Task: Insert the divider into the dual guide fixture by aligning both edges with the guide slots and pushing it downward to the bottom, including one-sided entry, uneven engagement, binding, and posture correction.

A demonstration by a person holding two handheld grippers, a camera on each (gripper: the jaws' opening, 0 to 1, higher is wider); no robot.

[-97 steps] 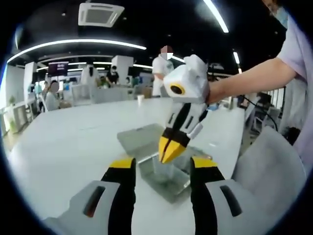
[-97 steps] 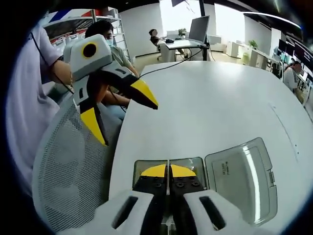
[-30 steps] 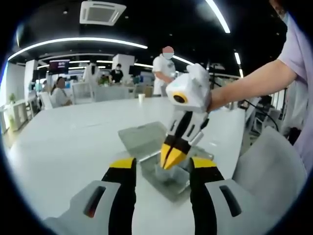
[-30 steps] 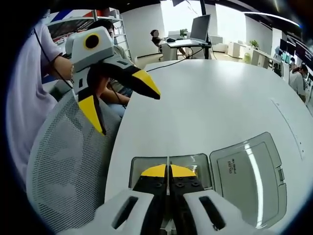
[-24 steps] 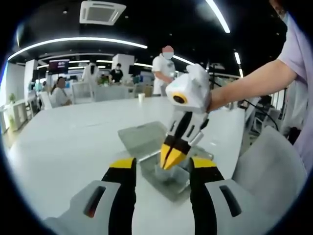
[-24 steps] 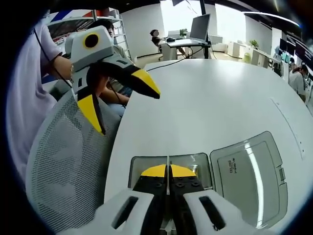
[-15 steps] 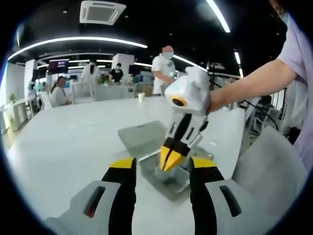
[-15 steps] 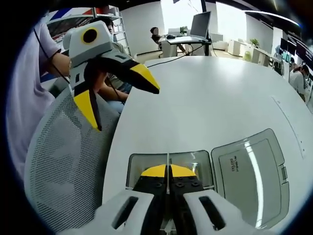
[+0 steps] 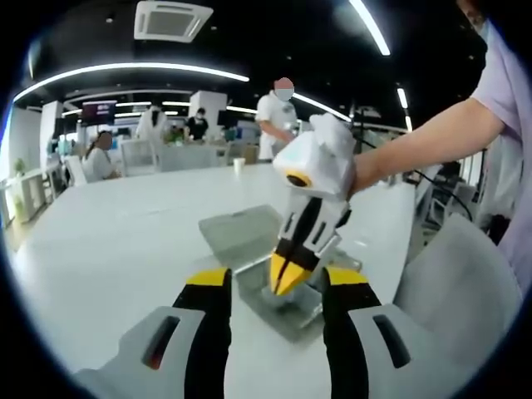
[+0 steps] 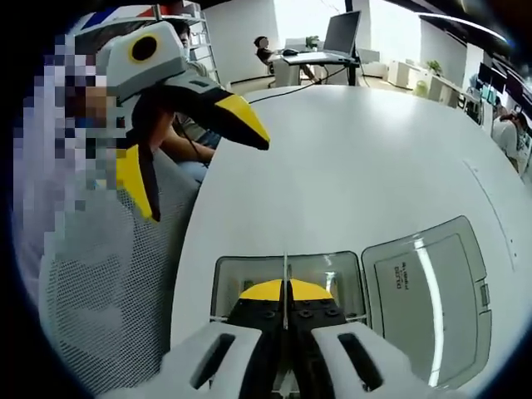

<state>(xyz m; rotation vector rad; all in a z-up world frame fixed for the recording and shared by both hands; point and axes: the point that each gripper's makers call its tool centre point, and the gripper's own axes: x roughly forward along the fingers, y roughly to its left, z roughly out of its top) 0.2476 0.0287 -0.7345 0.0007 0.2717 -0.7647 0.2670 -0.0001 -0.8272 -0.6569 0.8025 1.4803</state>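
Both views are bright and evenly lit. In the left gripper view, long ceiling light strips point(image 9: 133, 73) curve overhead against a dark ceiling, bowed by strong fisheye distortion. The white table point(image 9: 108, 241) reflects soft light and shows only faint shadows. In the right gripper view, daylight from far windows point(image 10: 391, 25) blows out to white, and a glare streak crosses the clear lid point(image 10: 428, 295). Edges smear slightly.
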